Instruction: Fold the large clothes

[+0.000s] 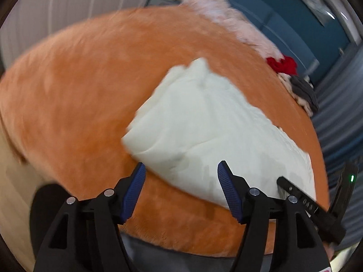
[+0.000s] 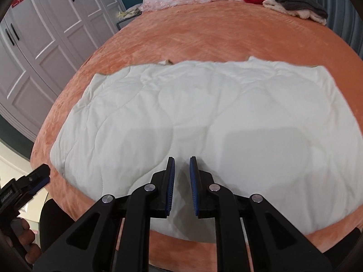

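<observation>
Hovering over the near edge of the bed, the left gripper [image 1: 181, 176] had its blue-padded fingers [image 1: 136, 190] spread wide apart with nothing between them. Left of those fingers ran only the plush orange bed cover [image 1: 79, 90]; between and ahead of them lay the left end of the white quilted blanket [image 1: 204, 122], folded into a broad band, its near left corner just ahead of the left fingertip. The left wrist view was blurred, so finer detail could not be told. Far ahead and right of the fingers sat a pale pink lace garment [image 1: 231, 20], a crumpled red cloth [image 1: 282, 64] and a grey knitted piece [image 1: 304, 90] at the far side of the bed.

The right gripper [image 2: 182, 158] hung above the blanket's near edge, its fingers [image 2: 170, 181] a narrow gap apart and clamped on nothing. The blanket stretched flat to both sides of them. White panelled wardrobe doors [image 2: 45, 52] stood far left.
</observation>
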`<state>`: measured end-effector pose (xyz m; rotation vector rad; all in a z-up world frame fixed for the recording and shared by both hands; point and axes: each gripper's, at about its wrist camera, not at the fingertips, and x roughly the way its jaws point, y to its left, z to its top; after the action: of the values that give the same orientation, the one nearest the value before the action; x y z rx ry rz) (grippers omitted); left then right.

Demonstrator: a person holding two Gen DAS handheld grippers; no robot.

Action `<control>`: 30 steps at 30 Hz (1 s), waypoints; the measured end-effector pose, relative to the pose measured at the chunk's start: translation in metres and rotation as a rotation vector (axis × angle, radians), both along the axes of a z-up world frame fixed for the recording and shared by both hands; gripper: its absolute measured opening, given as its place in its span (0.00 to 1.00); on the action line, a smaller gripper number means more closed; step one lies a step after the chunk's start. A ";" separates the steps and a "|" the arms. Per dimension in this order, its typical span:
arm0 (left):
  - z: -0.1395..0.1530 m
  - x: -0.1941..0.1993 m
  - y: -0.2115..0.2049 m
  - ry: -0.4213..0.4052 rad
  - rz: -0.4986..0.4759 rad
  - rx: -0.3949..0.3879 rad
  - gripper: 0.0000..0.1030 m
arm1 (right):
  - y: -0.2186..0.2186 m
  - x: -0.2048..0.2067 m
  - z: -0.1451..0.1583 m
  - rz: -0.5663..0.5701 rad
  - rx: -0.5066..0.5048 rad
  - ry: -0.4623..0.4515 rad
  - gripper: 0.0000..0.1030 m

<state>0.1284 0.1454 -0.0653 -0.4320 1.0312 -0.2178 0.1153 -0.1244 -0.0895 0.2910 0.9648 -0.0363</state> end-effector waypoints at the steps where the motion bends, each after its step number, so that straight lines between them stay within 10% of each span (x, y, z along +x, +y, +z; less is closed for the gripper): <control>1: -0.009 0.004 0.007 0.034 0.021 -0.052 0.62 | 0.002 0.001 -0.003 0.002 -0.008 0.007 0.13; 9: -0.049 0.033 0.010 0.156 0.093 -0.247 0.62 | 0.010 0.004 -0.015 0.031 -0.078 0.032 0.12; 18: -0.048 0.058 -0.011 0.136 0.108 -0.262 0.70 | 0.012 0.006 -0.025 0.044 -0.105 0.044 0.12; 24: -0.016 0.050 -0.016 0.038 0.087 -0.206 0.19 | 0.013 0.005 -0.022 0.039 -0.101 0.050 0.12; 30: 0.039 0.022 -0.008 -0.098 0.013 -0.207 0.13 | 0.017 -0.008 -0.008 0.075 -0.064 0.055 0.12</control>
<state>0.1501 0.1374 -0.0264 -0.6095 0.9128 -0.3330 0.1077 -0.1073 -0.0971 0.1955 1.0267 -0.0067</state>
